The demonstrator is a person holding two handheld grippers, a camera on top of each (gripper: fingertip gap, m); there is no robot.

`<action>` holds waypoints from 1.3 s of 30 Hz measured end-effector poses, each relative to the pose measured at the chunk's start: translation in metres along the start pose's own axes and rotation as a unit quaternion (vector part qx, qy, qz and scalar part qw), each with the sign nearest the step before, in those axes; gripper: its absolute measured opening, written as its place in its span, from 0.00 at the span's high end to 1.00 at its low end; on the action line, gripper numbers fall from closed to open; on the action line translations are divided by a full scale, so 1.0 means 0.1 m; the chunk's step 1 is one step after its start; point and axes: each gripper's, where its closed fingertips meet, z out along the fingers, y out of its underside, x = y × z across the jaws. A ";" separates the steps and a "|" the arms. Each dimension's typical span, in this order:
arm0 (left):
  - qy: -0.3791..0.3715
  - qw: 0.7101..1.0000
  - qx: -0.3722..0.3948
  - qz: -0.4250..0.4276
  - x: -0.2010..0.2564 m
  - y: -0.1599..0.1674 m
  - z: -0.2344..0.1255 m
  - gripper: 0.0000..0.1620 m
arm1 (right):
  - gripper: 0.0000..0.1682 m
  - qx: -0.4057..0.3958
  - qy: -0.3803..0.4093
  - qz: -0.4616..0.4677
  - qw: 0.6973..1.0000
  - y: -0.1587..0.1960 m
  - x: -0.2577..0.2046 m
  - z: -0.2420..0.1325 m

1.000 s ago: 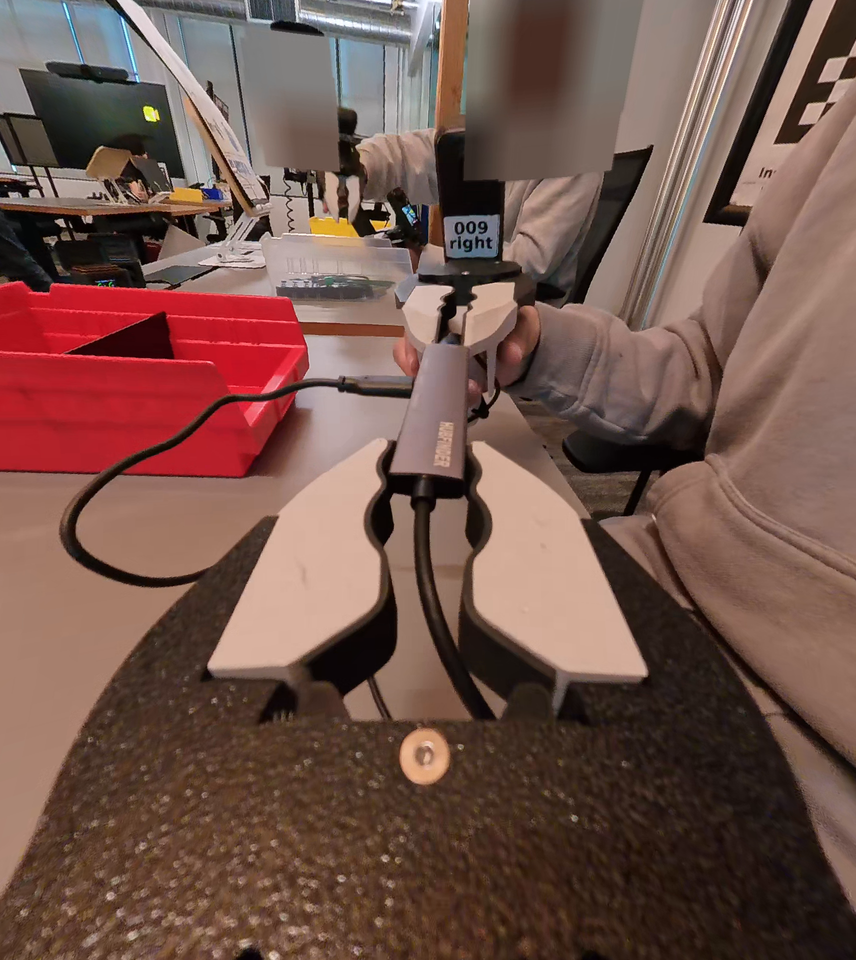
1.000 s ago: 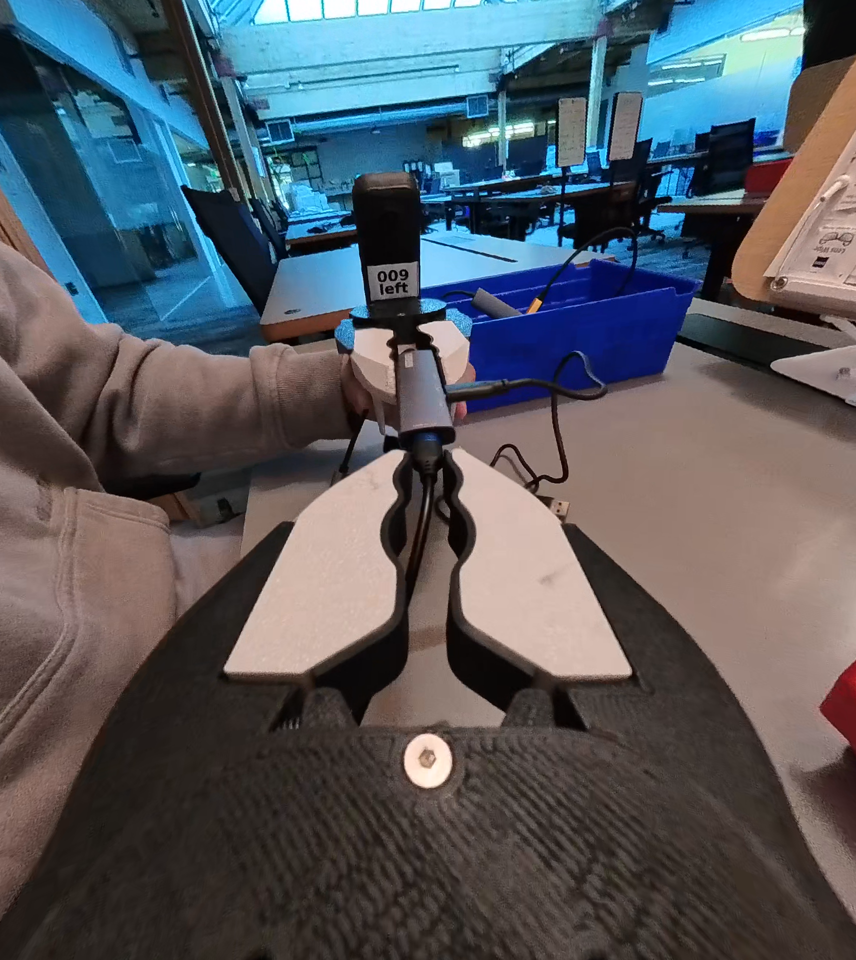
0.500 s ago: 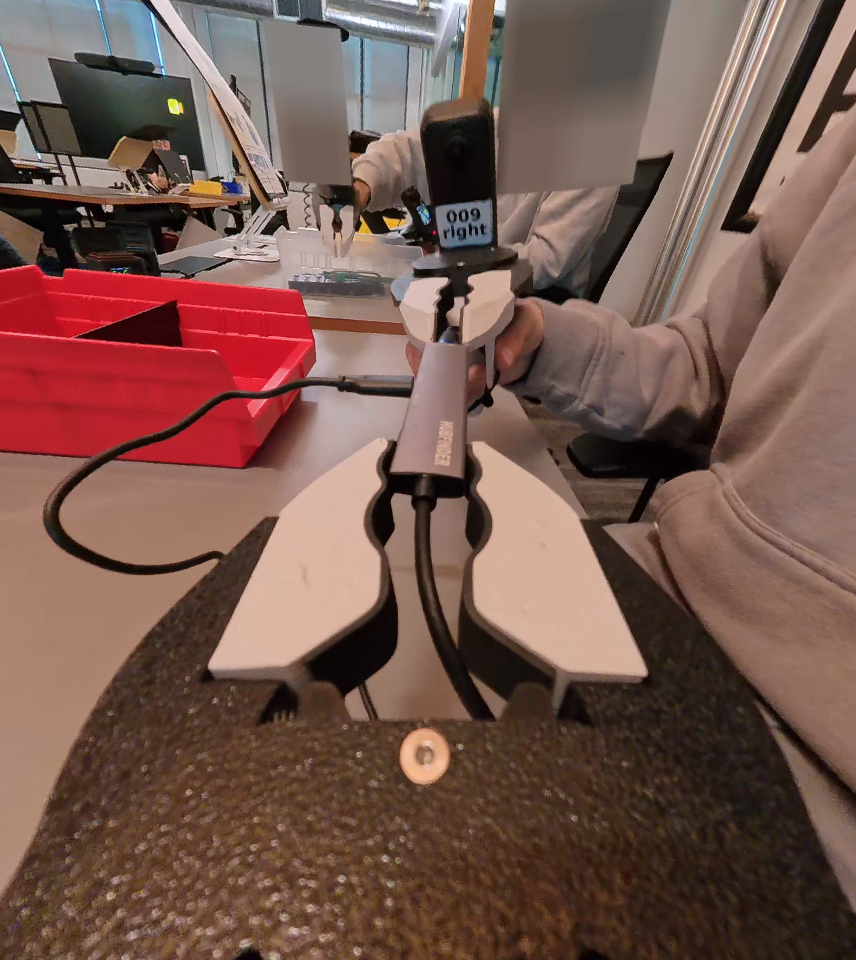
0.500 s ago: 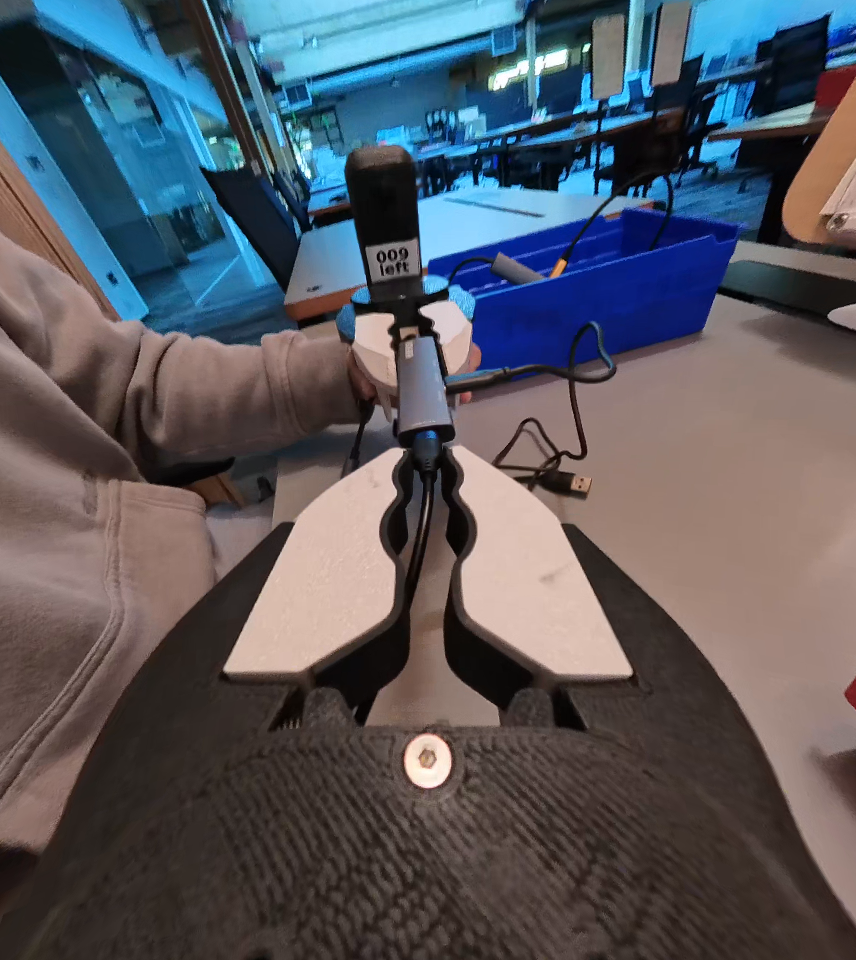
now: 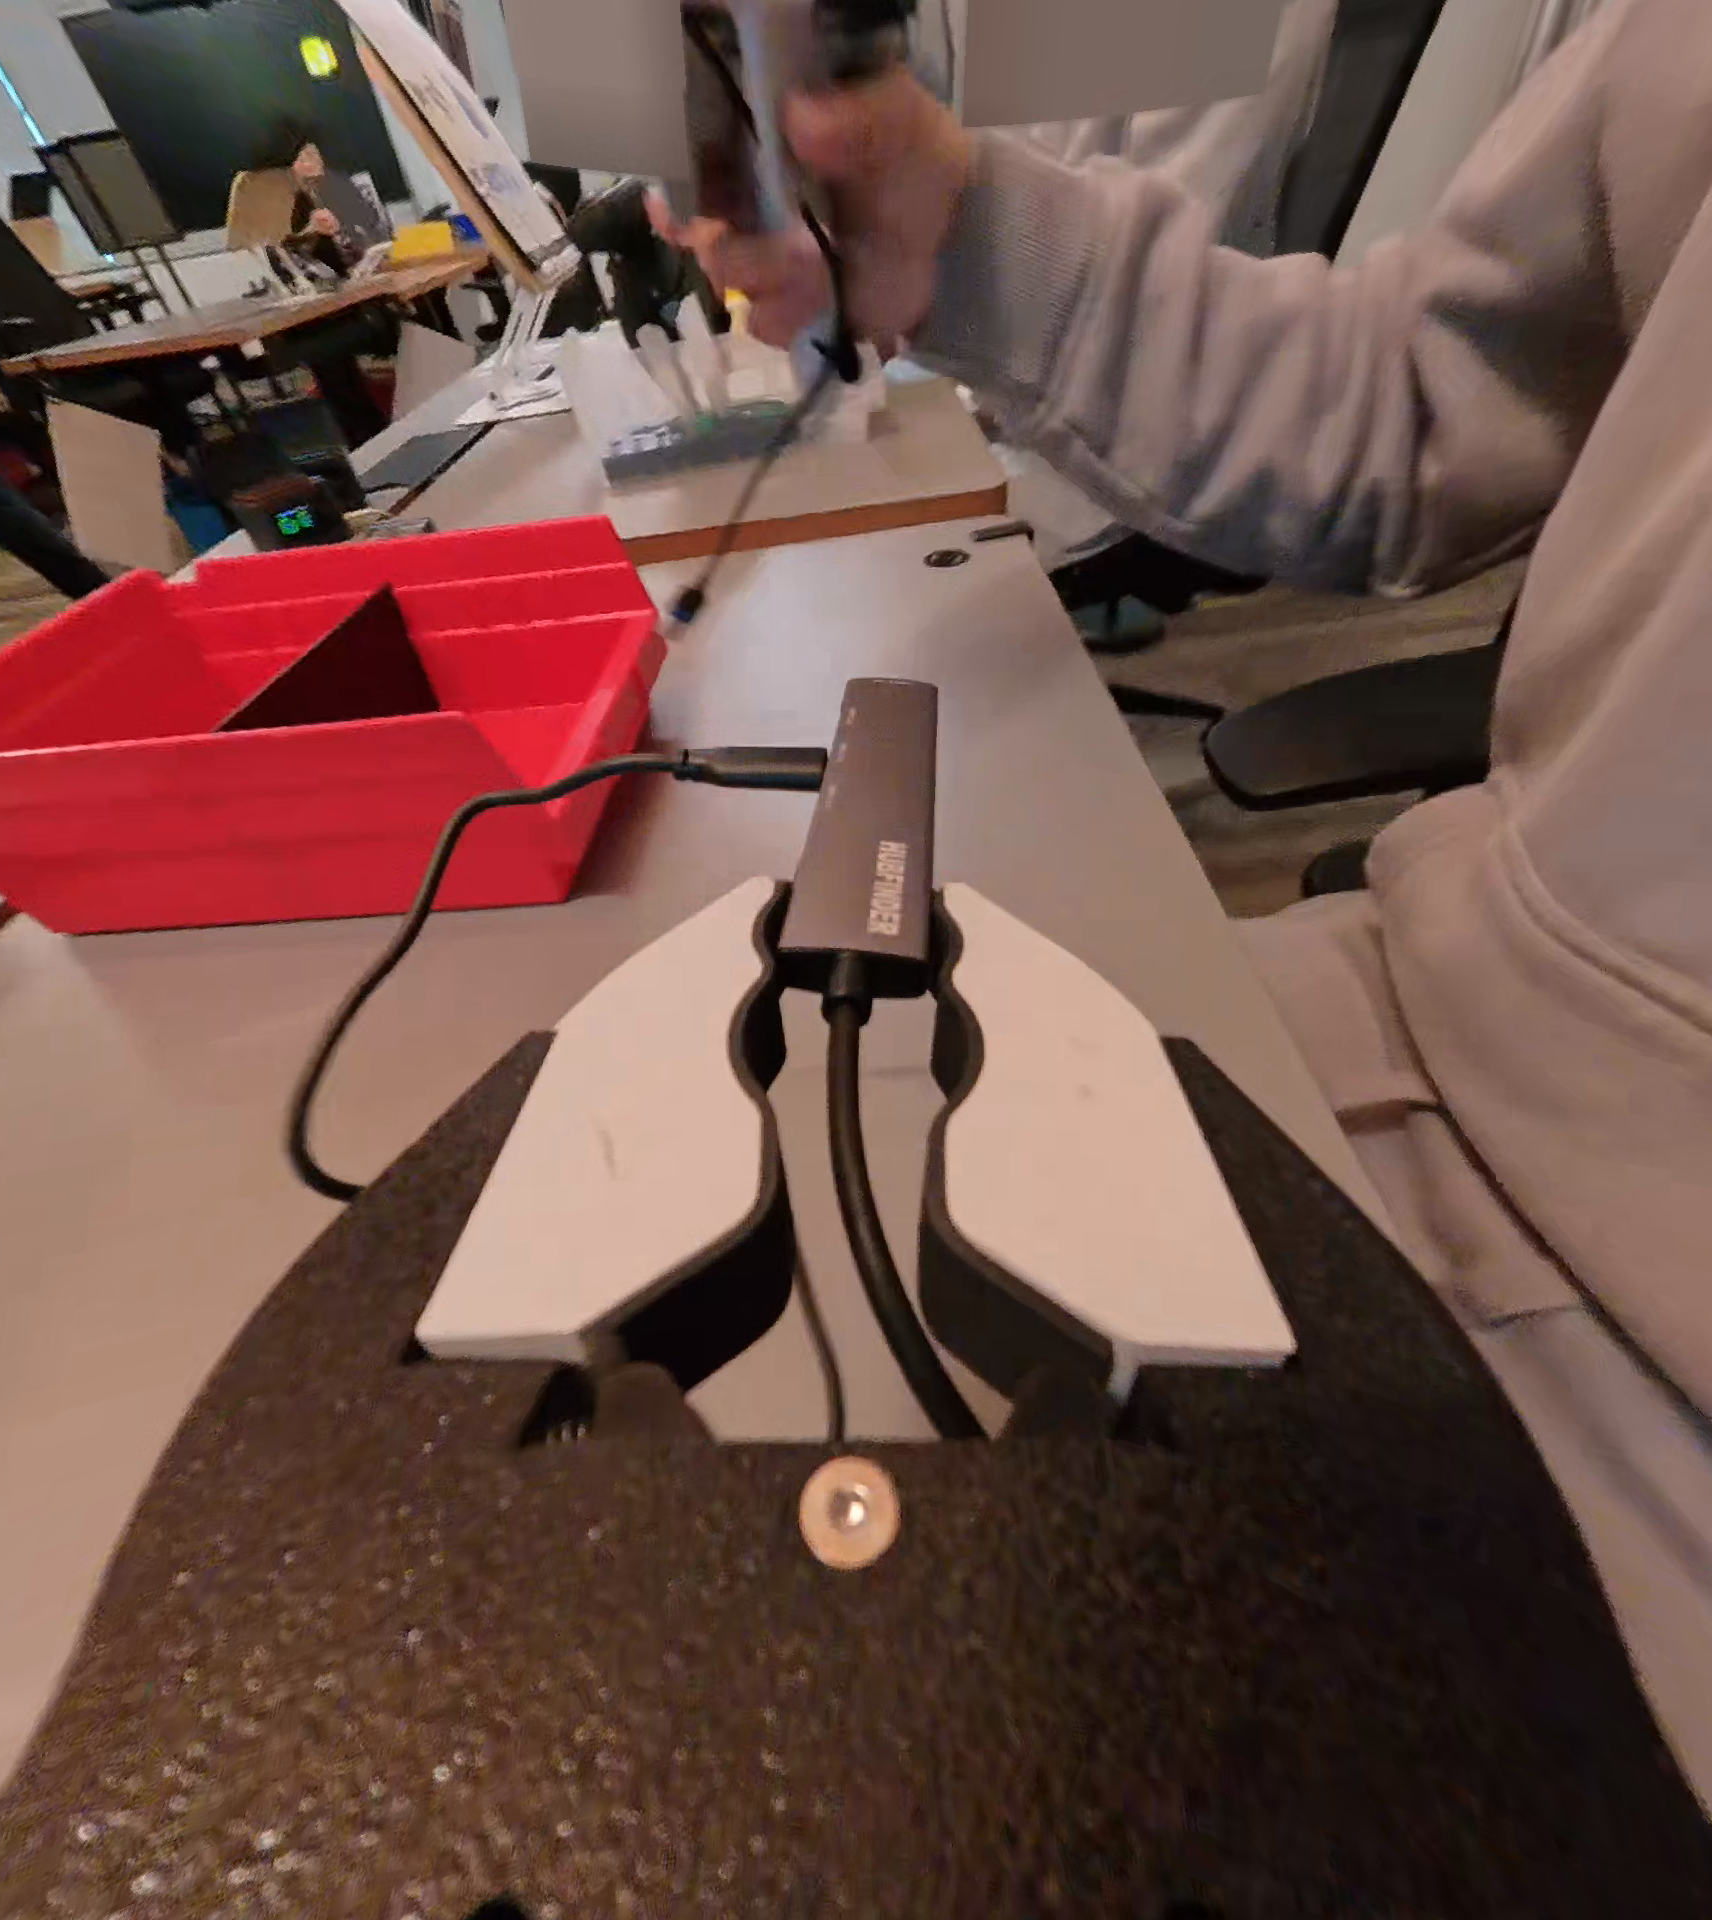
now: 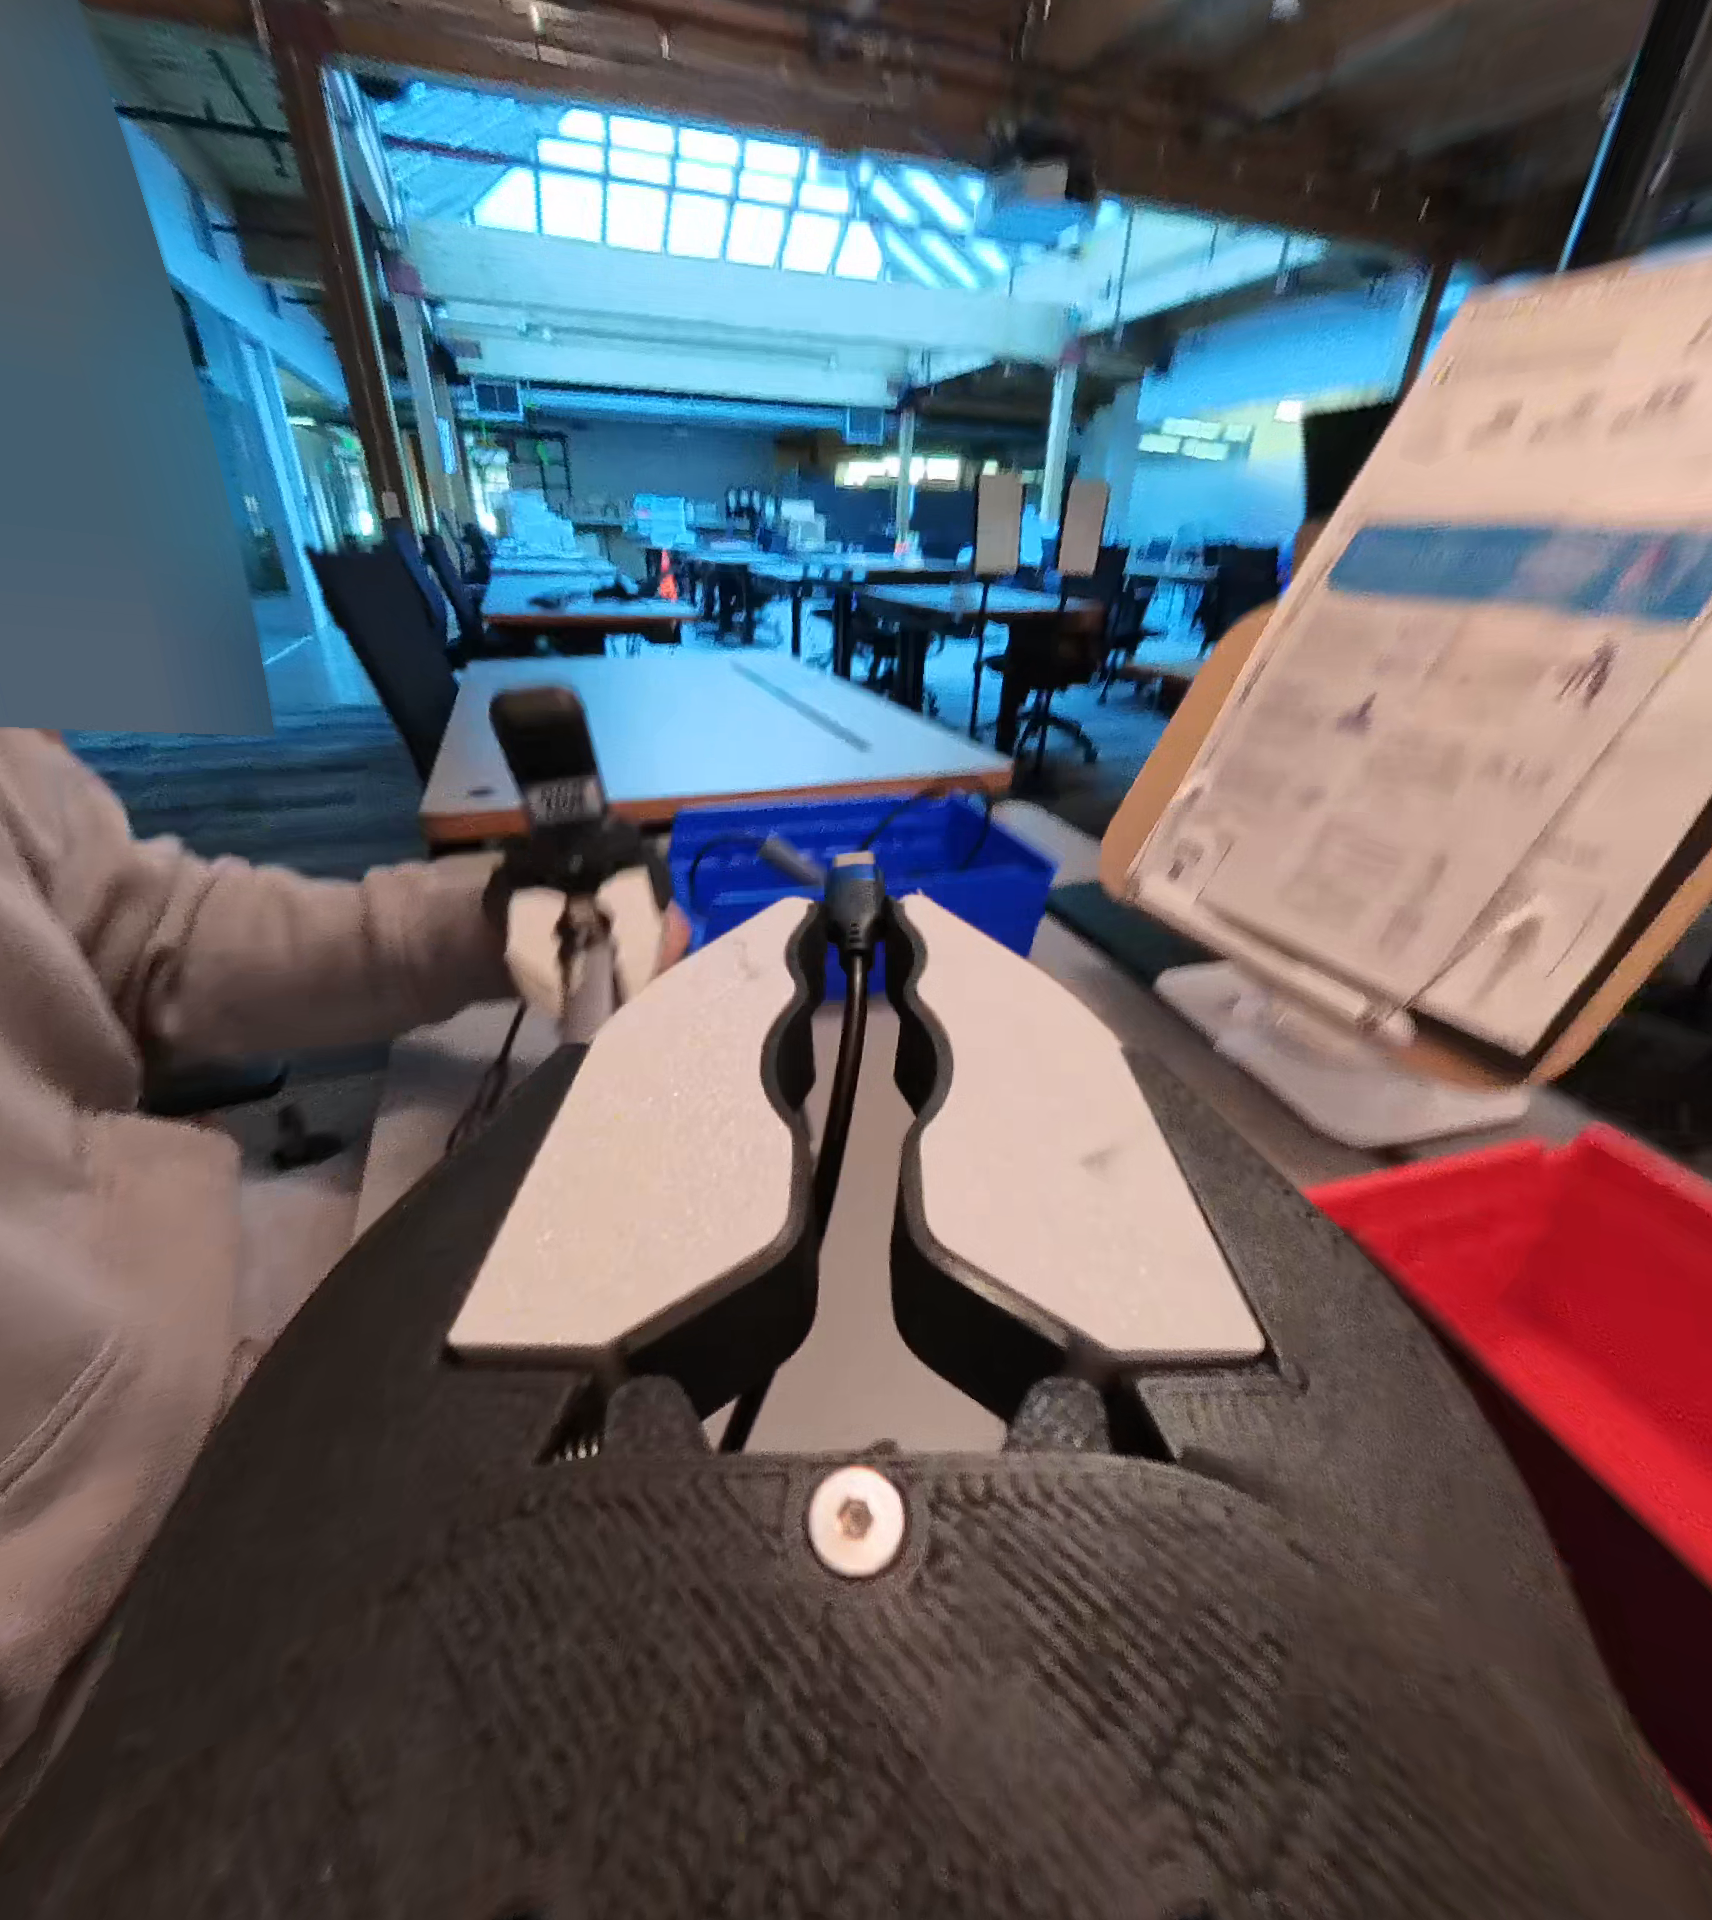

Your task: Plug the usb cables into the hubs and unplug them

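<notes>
In the left wrist view my left gripper (image 5: 857, 909) is shut on the near end of a grey USB hub (image 5: 873, 800), held level above the table. A black cable's plug (image 5: 753, 769) sits in the hub's left side. The hub's own cable (image 5: 857, 1164) runs back between the fingers. In the right wrist view my right gripper (image 6: 852, 914) is shut on a black and blue USB plug (image 6: 850, 883), held in the air away from the hub. Its cable (image 5: 758, 468) hangs down to a loose connector (image 5: 686, 605). The hub's far end port is empty.
A red bin (image 5: 239, 831) stands on the grey table (image 5: 104, 1091) left of the hub. A blue bin (image 6: 987, 883) with cables stands behind. A document stand (image 6: 1454, 748) rises at the right. The person's sleeve (image 5: 1195, 364) and torso fill the right side. The grippers' ends are close to 25 cm from one another.
My right gripper has pulled the plug out of the hub's far end and swung up and away with it. My left gripper still holds the hub.
</notes>
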 end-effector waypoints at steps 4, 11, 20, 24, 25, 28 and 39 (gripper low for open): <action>0.000 0.998 0.048 -0.032 0.00 -0.01 0.10 0.85 | 0.93 0.064 0.001 0.005 0.998 -0.44 0.39 0.08; -0.024 0.997 0.059 -0.041 -0.08 -0.04 -0.06 0.85 | 0.93 -0.079 0.097 -0.030 0.992 0.62 1.21 0.25; -0.018 0.999 0.023 -0.037 -0.18 -0.02 -0.31 0.85 | 0.47 -0.426 0.227 -0.118 0.867 1.79 1.67 -0.25; 0.004 0.999 0.011 -0.032 -0.20 -0.02 -0.29 0.85 | 0.45 -0.331 0.184 -0.067 0.923 1.26 1.10 0.03; 0.015 0.999 0.005 -0.029 -0.19 -0.01 -0.28 0.85 | 0.52 -0.295 0.126 -0.011 0.947 1.17 0.78 0.21; 0.066 0.998 -0.007 -0.017 -0.12 0.00 -0.21 0.85 | 0.74 -0.205 -0.097 0.147 0.963 1.05 -0.31 0.71; 0.144 0.990 0.001 0.009 -0.04 -0.10 -0.05 0.85 | 0.81 -0.086 -0.221 0.434 0.869 1.23 -0.97 1.25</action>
